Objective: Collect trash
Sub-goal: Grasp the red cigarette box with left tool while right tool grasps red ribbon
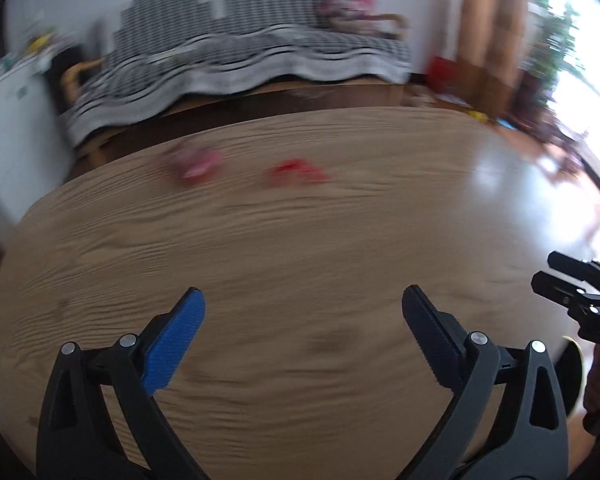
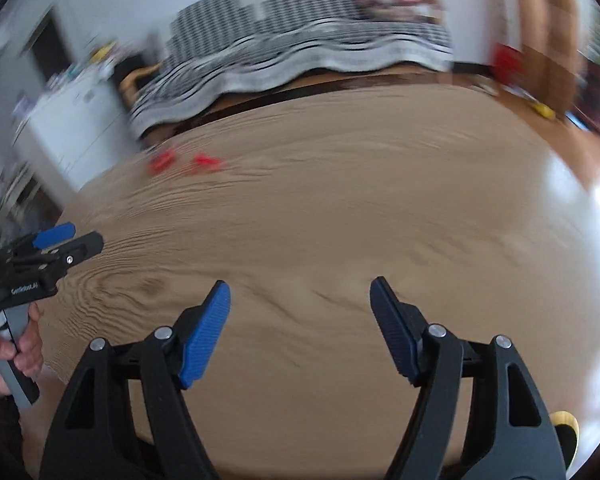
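You have one wooden table (image 1: pixel 300 240) in view, with two pieces of red trash on it: one pinkish-red wrapper (image 1: pixel 198 164) and one red wrapper (image 1: pixel 298 172). You hold two grippers, one per hand: one left gripper (image 1: pixel 303 300) and one right gripper (image 2: pixel 300 292). One checkered sofa (image 1: pixel 236 48) stands behind.

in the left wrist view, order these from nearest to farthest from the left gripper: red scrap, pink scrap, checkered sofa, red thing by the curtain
1-2. Red scrap and pink scrap, mid-table ahead of the open left gripper; too close to call in the blur.
3. Checkered sofa, beyond the table's far edge.
4. Red thing by the curtain, far right, about level with the sofa, so this ranking is tentative.
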A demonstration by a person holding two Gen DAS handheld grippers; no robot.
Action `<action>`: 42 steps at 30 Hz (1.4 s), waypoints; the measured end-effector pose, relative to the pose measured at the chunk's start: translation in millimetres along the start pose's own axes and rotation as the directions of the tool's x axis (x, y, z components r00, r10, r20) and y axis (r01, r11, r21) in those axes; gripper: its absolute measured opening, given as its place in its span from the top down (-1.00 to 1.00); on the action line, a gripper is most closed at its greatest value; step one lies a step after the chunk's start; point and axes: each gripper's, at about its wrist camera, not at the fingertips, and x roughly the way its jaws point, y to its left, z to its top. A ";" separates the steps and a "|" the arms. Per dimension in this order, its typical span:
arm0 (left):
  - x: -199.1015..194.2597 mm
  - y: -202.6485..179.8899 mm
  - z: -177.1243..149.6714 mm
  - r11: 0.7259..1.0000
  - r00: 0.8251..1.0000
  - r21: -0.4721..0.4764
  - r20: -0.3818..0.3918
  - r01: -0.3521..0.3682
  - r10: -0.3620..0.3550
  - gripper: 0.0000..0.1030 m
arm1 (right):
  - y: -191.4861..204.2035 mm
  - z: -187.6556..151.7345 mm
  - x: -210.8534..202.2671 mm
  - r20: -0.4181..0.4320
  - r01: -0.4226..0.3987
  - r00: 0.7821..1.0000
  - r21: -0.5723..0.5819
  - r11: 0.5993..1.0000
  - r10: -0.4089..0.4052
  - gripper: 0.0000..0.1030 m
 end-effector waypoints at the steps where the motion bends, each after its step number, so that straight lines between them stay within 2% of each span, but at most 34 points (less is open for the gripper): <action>1: 4.5 19.9 0.9 0.999 1.000 -0.029 -0.005 -0.028 0.028 -0.86 | 15.3 10.4 16.7 -0.016 -0.012 1.000 -0.040 0.999 0.011 -0.36; 4: 14.6 61.8 -3.0 0.993 0.997 -0.092 -0.024 -0.077 0.075 -0.86 | 58.8 41.2 66.9 -0.067 -0.052 0.997 -0.143 0.988 0.043 -0.36; 7: 34.3 103.2 -4.4 0.980 0.993 -0.168 -0.050 -0.110 0.103 -0.86 | 85.8 69.8 111.6 -0.089 -0.060 0.995 -0.200 0.978 0.043 -0.36; 9: 46.2 115.8 -4.6 0.973 0.992 -0.197 -0.072 -0.119 0.107 -0.86 | 94.5 88.4 141.3 -0.100 -0.056 0.994 -0.220 0.974 0.034 -0.36; 17: 102.1 125.4 27.6 0.965 0.992 -0.246 -0.101 -0.096 0.072 -0.86 | 101.2 133.9 213.1 -0.117 -0.061 0.993 -0.252 0.966 0.033 -0.36; 19: 115.6 125.0 41.3 0.960 0.994 -0.271 -0.100 -0.074 0.048 -0.86 | 104.8 143.6 224.0 -0.117 -0.088 0.991 -0.263 0.961 0.059 -0.26; 20: 120.9 124.4 47.7 0.958 0.994 -0.279 -0.099 -0.067 0.041 -0.86 | 105.6 147.1 226.2 -0.113 -0.088 0.992 -0.268 0.960 0.059 -0.22; 21: 126.7 124.2 52.2 0.957 0.994 -0.283 -0.097 -0.067 0.041 -0.86 | 107.3 149.5 228.8 -0.107 -0.080 0.993 -0.281 0.956 0.052 -0.08; 22: 131.6 123.4 59.8 0.954 0.995 -0.289 -0.091 -0.076 0.051 -0.86 | 109.7 151.0 230.3 -0.103 -0.078 0.993 -0.302 0.950 0.049 0.24; 24: 138.9 122.0 72.4 0.951 0.994 -0.297 -0.081 -0.091 0.070 -0.86 | 112.8 148.2 227.2 -0.111 -0.094 0.992 -0.327 0.940 0.060 0.72; 25: 143.9 120.5 80.1 0.949 0.994 -0.300 -0.082 -0.093 0.072 -0.86 | 113.6 146.7 226.2 -0.116 -0.096 0.991 -0.331 0.939 0.061 0.80; 31: 169.1 110.8 119.6 0.940 0.989 -0.309 -0.067 -0.147 0.132 -0.86 | 116.7 123.0 210.0 -0.119 -0.117 0.990 -0.354 0.928 0.080 0.80; 35: 191.1 106.2 138.5 0.923 0.983 -0.343 -0.114 -0.176 0.145 -0.86 | 111.6 113.5 201.3 -0.130 -0.144 0.986 -0.325 0.935 0.107 0.80; 38: 199.3 106.4 142.1 0.905 0.970 -0.355 -0.133 -0.236 0.201 -0.86 | 108.9 105.9 194.8 -0.131 -0.155 0.984 -0.320 0.934 0.119 0.80; 42: 208.6 108.8 138.5 0.891 0.970 -0.391 -0.169 -0.230 0.176 -0.84 | 103.5 99.5 187.4 -0.131 -0.160 0.983 -0.300 0.941 0.125 0.80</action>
